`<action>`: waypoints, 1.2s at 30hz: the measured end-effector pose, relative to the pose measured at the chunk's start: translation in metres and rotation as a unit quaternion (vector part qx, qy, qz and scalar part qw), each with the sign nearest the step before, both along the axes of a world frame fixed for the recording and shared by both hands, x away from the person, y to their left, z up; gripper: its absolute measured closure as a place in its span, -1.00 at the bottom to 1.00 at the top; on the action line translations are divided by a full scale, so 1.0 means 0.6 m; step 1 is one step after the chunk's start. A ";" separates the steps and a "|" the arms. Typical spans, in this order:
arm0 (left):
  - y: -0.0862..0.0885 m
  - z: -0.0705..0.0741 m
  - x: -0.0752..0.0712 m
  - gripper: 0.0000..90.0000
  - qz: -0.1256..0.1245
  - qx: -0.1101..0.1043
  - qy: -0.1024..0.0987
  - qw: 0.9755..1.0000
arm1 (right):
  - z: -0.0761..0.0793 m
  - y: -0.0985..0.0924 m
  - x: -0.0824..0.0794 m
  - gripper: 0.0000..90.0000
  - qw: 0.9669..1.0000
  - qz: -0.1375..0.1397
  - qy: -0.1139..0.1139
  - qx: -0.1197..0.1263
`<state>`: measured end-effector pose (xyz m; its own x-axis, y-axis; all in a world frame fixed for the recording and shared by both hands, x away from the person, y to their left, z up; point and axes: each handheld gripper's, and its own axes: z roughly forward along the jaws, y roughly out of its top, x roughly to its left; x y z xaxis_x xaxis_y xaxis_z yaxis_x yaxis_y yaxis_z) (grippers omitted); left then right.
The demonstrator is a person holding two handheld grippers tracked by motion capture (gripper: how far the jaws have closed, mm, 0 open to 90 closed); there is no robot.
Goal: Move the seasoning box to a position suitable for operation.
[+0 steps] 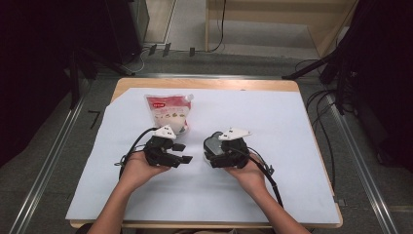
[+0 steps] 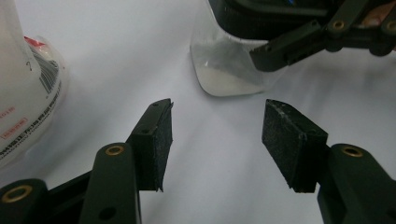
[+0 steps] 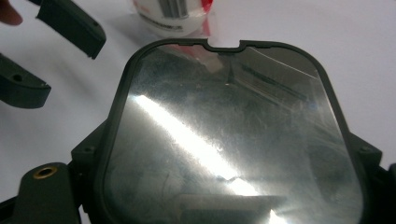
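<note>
A white refill pouch (image 1: 168,113) with a red label and a corner spout lies at the far left of the white sheet; its printed side also shows in the left gripper view (image 2: 28,93). My left gripper (image 1: 181,152) sits just in front of the pouch, open, with only bare sheet between its pads (image 2: 217,109). My right gripper (image 1: 214,146) is shut on a clear container (image 2: 224,70) that holds a little white powder. The container's dark-rimmed glossy lid (image 3: 224,140) sits between the right jaws. The two grippers face each other, a short gap apart.
The white sheet (image 1: 272,122) covers most of a wooden table (image 1: 204,84). Black cables (image 1: 272,183) trail from both grippers toward the person. Floor rails, stands and more cables surround the table. Bare sheet lies to the right and in front.
</note>
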<state>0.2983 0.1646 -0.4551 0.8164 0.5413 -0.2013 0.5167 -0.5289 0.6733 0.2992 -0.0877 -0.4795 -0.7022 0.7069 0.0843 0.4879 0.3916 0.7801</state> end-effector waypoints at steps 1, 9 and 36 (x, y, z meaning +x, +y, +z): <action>0.000 0.000 0.000 -0.04 0.002 0.002 -0.001 1.000 | -0.003 0.003 0.000 -0.64 1.000 0.008 -0.002 -0.003; -0.001 -0.001 -0.001 -0.05 -0.002 0.003 0.001 1.000 | -0.010 0.009 -0.010 -0.65 1.000 0.010 -0.021 -0.014; -0.012 0.002 0.009 -0.17 -0.035 0.007 0.000 0.999 | 0.075 -0.068 -0.035 -0.27 0.999 0.029 0.020 0.040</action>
<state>0.3038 0.1572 -0.4542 0.8526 0.4849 -0.1949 0.4781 -0.5733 0.6653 0.2782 -0.1288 -0.4343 -0.7368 0.6549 0.1677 0.4976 0.3573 0.7904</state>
